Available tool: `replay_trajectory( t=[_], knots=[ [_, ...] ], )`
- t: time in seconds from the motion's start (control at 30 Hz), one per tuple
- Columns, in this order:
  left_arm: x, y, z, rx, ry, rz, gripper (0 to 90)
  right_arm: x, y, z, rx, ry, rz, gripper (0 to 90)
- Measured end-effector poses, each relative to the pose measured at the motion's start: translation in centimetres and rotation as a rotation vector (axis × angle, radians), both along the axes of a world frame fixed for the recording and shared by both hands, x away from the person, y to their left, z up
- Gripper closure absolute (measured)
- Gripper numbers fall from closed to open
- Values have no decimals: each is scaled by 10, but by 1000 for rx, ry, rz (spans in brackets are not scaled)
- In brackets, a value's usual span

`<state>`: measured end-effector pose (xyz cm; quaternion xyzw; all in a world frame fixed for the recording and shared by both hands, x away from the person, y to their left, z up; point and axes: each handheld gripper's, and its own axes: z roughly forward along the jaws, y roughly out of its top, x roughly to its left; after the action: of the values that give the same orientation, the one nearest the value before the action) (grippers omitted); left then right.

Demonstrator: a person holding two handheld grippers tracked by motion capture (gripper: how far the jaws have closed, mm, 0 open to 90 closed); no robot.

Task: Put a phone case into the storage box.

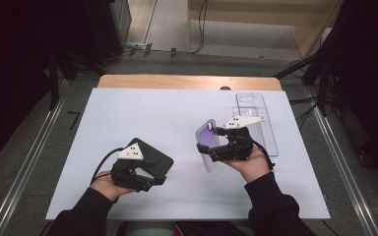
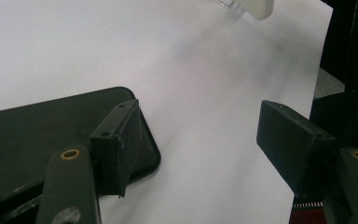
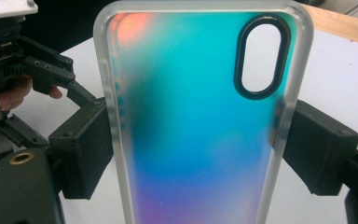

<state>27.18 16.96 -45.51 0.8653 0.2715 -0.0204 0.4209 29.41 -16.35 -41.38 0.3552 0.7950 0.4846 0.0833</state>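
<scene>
White sheet (image 1: 128,113) covers most of a wooden table (image 1: 187,81), with grey floor and dark gear around it, and cables plus pale wooden furniture further back.

Closest to the camera, the person's two dark sleeves come in from the bottom edge of the high view. Left gripper (image 1: 161,181) sits low over the near left part of the sheet, jaws spread wide with nothing between them. In the left gripper view one jaw hangs over the corner of a flat black rounded-corner slab, looks like a phone (image 1: 150,156), lying on the sheet, while the other jaw is over bare white. Can't tell if that jaw actually touches the slab.

Bit further in and to the right, the right gripper (image 1: 205,147) is clamped on a translucent phone case with an iridescent blue-teal-purple back and a black-rimmed oval camera cutout (image 3: 191,130). Pads (image 3: 81,149) press on both long edges, and the case stands tilted up off the sheet in front of the hand.

Behind that, near the far right edge of the sheet, a clear plastic rectangular packaging tray (image 1: 266,132) lies flat, well apart from the black slab.
</scene>
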Motion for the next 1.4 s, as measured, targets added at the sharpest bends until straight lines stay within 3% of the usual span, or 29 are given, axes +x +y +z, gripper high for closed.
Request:
replay_trajectory(
  t=[0.6,0.93,1.4],
  knots=[
    [-2,11,-1,-4,38,70,309,2,-30,22,32,-16,-51,148],
    [-5,17,-2,-8,33,91,309,6,-41,31,30,-47,-153,148],
    [-8,23,-2,-15,33,126,310,14,-63,35,52,-43,-299,148]
  ],
)
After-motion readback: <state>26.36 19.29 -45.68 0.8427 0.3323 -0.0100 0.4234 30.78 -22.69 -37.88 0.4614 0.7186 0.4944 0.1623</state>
